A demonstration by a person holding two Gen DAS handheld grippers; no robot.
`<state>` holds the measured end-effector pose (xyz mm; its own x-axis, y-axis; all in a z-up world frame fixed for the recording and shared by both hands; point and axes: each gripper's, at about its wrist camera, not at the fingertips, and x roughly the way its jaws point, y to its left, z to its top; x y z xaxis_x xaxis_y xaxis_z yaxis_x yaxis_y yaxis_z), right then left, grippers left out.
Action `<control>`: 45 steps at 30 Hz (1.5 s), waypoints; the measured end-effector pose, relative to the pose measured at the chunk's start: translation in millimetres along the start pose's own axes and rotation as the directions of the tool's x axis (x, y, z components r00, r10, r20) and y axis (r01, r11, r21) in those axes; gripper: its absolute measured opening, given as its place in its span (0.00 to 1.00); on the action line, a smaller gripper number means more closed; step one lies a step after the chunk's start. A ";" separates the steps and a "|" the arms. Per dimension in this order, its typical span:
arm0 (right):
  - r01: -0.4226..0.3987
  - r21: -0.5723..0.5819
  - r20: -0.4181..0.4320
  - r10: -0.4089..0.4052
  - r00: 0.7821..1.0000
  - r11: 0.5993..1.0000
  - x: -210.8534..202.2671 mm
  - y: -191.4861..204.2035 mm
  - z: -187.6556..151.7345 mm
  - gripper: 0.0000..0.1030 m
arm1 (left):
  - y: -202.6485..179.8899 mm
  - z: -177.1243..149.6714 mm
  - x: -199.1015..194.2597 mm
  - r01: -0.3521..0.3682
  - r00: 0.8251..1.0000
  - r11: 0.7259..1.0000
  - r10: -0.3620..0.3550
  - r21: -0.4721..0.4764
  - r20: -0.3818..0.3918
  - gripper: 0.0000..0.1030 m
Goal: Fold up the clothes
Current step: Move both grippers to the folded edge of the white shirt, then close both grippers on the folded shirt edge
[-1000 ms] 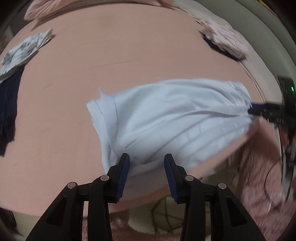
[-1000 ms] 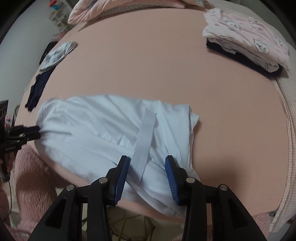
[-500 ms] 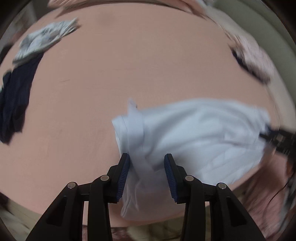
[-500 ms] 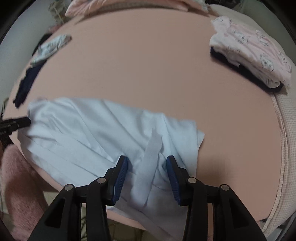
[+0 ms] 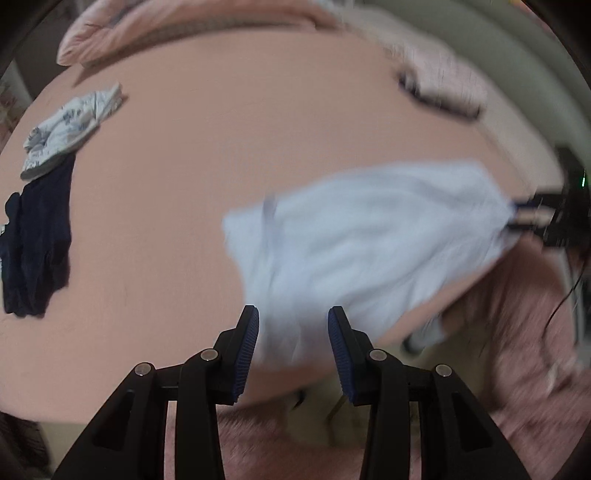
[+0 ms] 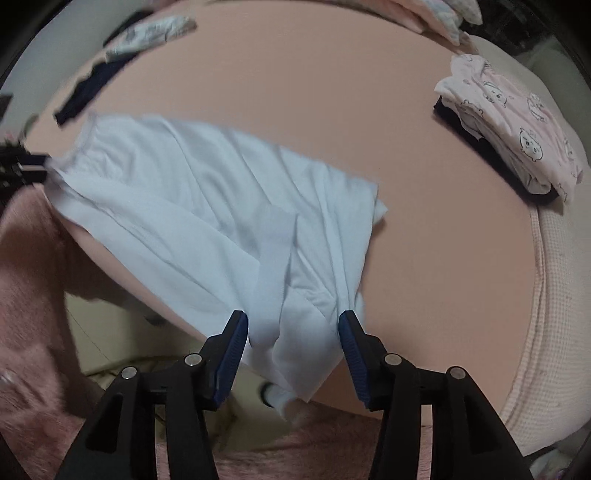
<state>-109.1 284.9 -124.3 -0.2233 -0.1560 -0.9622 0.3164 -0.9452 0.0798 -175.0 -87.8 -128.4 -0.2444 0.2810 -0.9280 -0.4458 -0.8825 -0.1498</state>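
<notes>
A pale blue-white garment (image 6: 207, 206) lies spread and creased on the peach bed (image 6: 332, 92), and its near edge hangs over the bed's front. My right gripper (image 6: 293, 339) is open, with the cloth's hanging edge and a flat strap (image 6: 273, 258) between its fingers. The left wrist view is blurred. It shows the garment (image 5: 369, 240) from its other end, with a corner of it lying between the fingers of my open left gripper (image 5: 293, 332). Each gripper appears at the far cloth edge in the other's view: right gripper (image 5: 532, 218), left gripper (image 6: 22, 166).
A folded pink printed stack (image 6: 513, 140) on dark clothing sits at the bed's right. A navy garment (image 5: 37, 240) and a patterned white one (image 5: 70, 129) lie at the left. Pink bedding (image 5: 177, 33) lines the back. Fuzzy pink fabric (image 6: 29, 280) sits below the front edge.
Both grippers have moved in on the garment's ends, so its hanging edge now sits between the right fingers. The left view has swung and blurred. Both jaws stay apart.
</notes>
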 end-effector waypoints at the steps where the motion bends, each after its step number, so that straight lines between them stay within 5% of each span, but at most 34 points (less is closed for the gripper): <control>1: -0.042 0.021 0.035 0.041 0.999 0.999 -6.1 1.4 5.1 0.49 | -2.6 6.8 0.1 0.015 1.000 1.000 -0.015 -0.009 0.025 0.35; 9: -0.028 0.011 0.048 0.027 0.998 1.000 10.2 25.0 22.2 0.50 | -40.4 18.9 51.7 0.010 0.996 1.000 -0.010 -0.001 -0.093 0.35; 17: 0.083 -0.105 0.041 -0.079 0.996 0.991 18.5 49.4 17.0 0.58 | -48.8 -9.8 30.4 -0.070 0.996 0.983 0.077 0.170 -0.034 0.35; 25: 0.204 -0.197 0.054 -0.198 0.979 0.959 33.8 49.1 -5.8 0.59 | -67.7 -18.7 26.4 -0.018 1.000 0.972 0.023 0.236 -0.018 0.35; 27: 0.203 -0.167 0.071 -0.193 0.979 0.965 31.7 45.7 -3.2 0.54 | -65.0 -22.0 31.4 -0.041 0.999 0.970 0.047 0.239 -0.022 0.35; 30: 0.199 -0.122 0.096 -0.188 0.978 0.972 28.6 40.5 0.7 0.32 | -67.7 -24.6 35.7 -0.062 0.997 0.967 0.070 0.246 -0.023 0.34; 32: 0.173 -0.102 0.103 -0.163 0.981 0.980 24.4 38.2 0.4 0.19 | -69.1 -24.4 35.5 -0.068 0.997 0.967 0.075 0.245 -0.016 0.20; 35: 0.142 -0.077 0.105 -0.134 0.985 0.987 20.3 34.4 -2.8 0.11 | -64.9 -22.8 27.5 -0.071 0.997 0.973 0.072 0.220 0.000 0.08; 38: 0.088 -0.024 0.117 -0.085 0.990 0.996 16.7 23.7 -1.9 0.09 | -67.8 -21.1 21.7 -0.052 0.999 0.977 0.048 0.208 0.024 0.07; 40: 0.063 0.001 0.123 -0.062 0.990 0.998 15.1 18.7 -1.2 0.09 | -71.8 -24.2 22.2 -0.043 0.999 0.974 0.040 0.224 0.019 0.08; 45: 0.058 0.001 0.122 -0.058 0.991 0.998 15.0 22.0 -1.2 0.09 | -82.8 -27.2 30.2 -0.031 0.999 0.970 0.027 0.242 0.019 0.36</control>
<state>-104.3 262.1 -137.3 -0.3518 -0.1352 -0.9263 0.3016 -0.9531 0.0245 -122.1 -16.5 -153.3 -0.2727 0.2642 -0.9251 -0.6331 -0.7733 -0.0343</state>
